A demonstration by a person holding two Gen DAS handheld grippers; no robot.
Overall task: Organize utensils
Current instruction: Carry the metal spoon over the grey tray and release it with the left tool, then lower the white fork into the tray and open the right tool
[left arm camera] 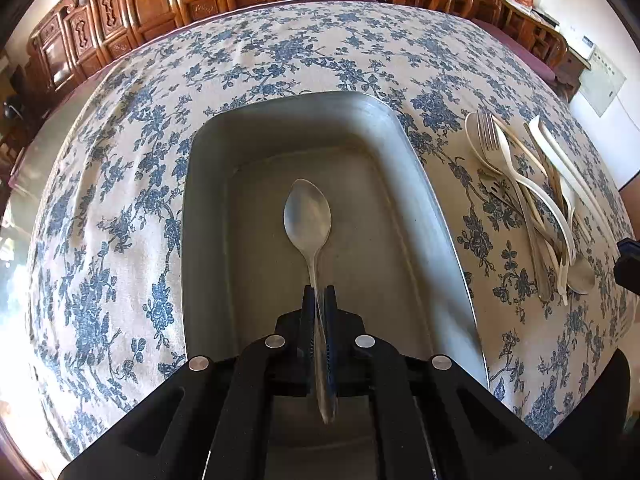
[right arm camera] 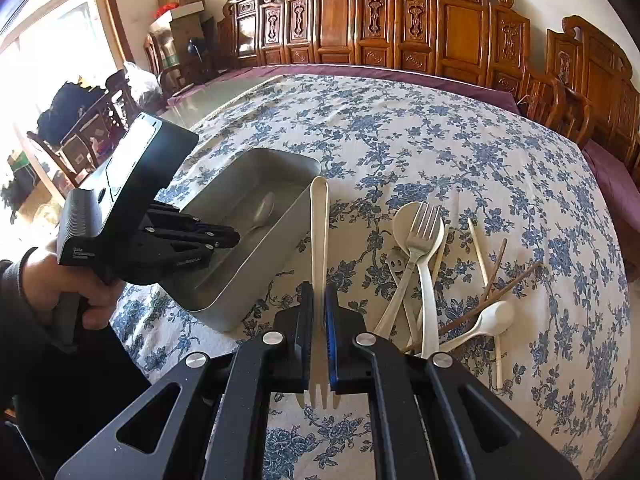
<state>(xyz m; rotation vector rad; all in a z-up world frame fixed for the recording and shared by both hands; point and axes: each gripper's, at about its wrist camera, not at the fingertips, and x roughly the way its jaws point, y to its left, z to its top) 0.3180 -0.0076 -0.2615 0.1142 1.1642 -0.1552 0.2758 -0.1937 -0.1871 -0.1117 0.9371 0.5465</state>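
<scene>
One metal tray point(left arm camera: 200, 208) sat on the flowery blue and white tablecloth point(left arm camera: 104, 216). The left gripper point(left arm camera: 319, 294) was squeezed tight on one shiny metal spoon point(left arm camera: 307, 216) by its thin handle, with the round bowl over the tray. To the right lay a pile of utensils point(right arm camera: 432, 272): one metal fork point(right arm camera: 421, 228), white plastic spoons and thin sticks. The right gripper point(right arm camera: 319, 292) was pinched on one white plastic fork point(right arm camera: 319, 216), its prongs pointing back.
</scene>
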